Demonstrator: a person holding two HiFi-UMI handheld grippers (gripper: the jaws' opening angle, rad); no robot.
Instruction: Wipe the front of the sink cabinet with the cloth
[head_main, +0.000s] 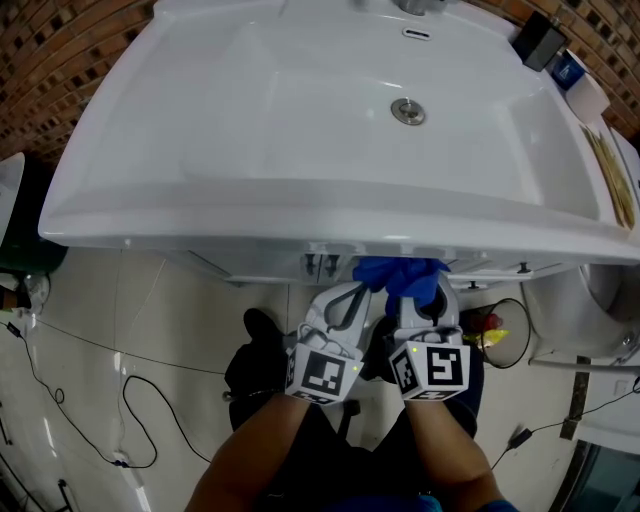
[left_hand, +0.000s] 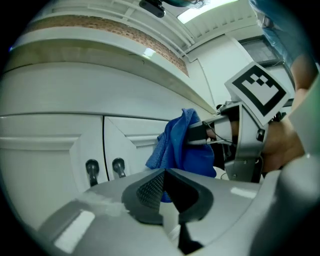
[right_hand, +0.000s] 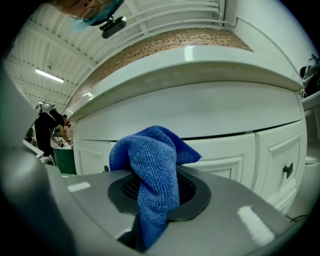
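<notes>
A blue cloth (head_main: 400, 275) is bunched in my right gripper (head_main: 420, 298), which is shut on it just under the front rim of the white sink basin (head_main: 250, 120). In the right gripper view the cloth (right_hand: 152, 165) sticks up between the jaws, close to the white cabinet front (right_hand: 225, 150). My left gripper (head_main: 345, 300) is beside it on the left, shut with nothing in it. The left gripper view shows the cloth (left_hand: 182, 150) held by the right gripper (left_hand: 200, 132), and two dark door knobs (left_hand: 92, 167) on the cabinet doors (left_hand: 50, 145).
A black cable (head_main: 130, 400) runs over the tiled floor at the left. A wire bin (head_main: 505, 335) and a white fixture (head_main: 590, 300) stand at the right. Small items (head_main: 540, 40) sit on the basin's far right corner. A green bin (right_hand: 62, 160) and a person (right_hand: 50, 127) are far left.
</notes>
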